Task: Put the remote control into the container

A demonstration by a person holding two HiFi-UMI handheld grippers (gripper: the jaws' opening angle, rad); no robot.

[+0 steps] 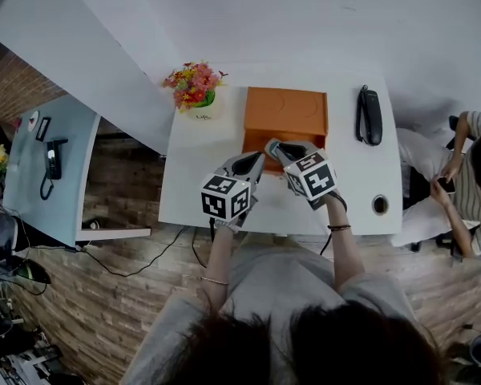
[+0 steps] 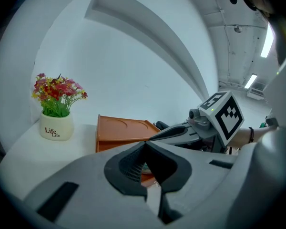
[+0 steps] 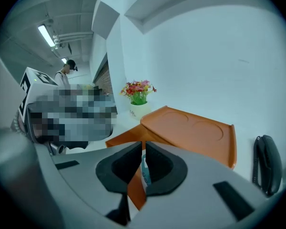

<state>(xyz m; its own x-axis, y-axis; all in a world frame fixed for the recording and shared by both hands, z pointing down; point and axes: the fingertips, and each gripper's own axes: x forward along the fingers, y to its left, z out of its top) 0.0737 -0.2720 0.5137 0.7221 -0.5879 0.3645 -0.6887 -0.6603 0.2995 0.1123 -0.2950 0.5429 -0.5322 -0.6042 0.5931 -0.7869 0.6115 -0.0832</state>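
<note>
The orange container (image 1: 286, 112) stands in the middle of the white table (image 1: 200, 183), with its flat lid on top (image 3: 190, 130) and a lower part pulled out toward me (image 2: 121, 130). The black remote control (image 1: 369, 115) lies on the table right of it, also seen at the right gripper view's edge (image 3: 268, 162). My right gripper (image 1: 271, 146) is at the container's front edge, its jaws (image 3: 144, 144) closed to a thin slit on that orange edge. My left gripper (image 1: 259, 160) sits just left of it, tips together (image 2: 145, 144) with nothing between them.
A white pot of flowers (image 1: 194, 87) stands at the table's far left corner. A round cable hole (image 1: 380, 204) is near the front right edge. A seated person (image 1: 465, 175) is beyond the table's right end. A second desk with a phone (image 1: 54, 159) stands to the left.
</note>
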